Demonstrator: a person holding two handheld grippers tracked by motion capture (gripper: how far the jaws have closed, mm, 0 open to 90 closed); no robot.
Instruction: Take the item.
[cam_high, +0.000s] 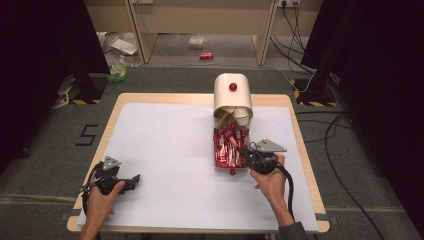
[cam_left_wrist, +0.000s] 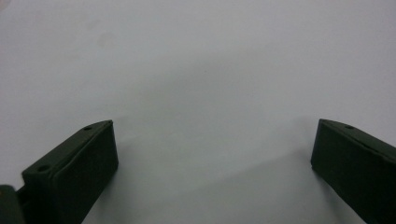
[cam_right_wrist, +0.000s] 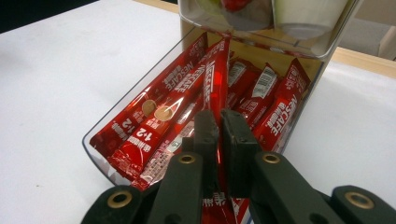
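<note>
A sachet (cam_right_wrist: 218, 88), red, stands pinched between the closed jaws of the right gripper (cam_right_wrist: 220, 122), over the clear tray (cam_right_wrist: 100, 154) of red sachets that lies right of the table's (cam_high: 165, 100) middle. The left gripper (cam_left_wrist: 212, 154) rests at the near left corner on the white sheet (cam_left_wrist: 196, 60), jaws wide with nothing between them. Behind the tray, by the far edge, stands the cream dispenser (cam_high: 232, 92).

sachets (cam_right_wrist: 215, 84): red, white lettering | lid (cam_high: 232, 92): cream | gripper (cam_right_wrist: 218, 126): black
</note>
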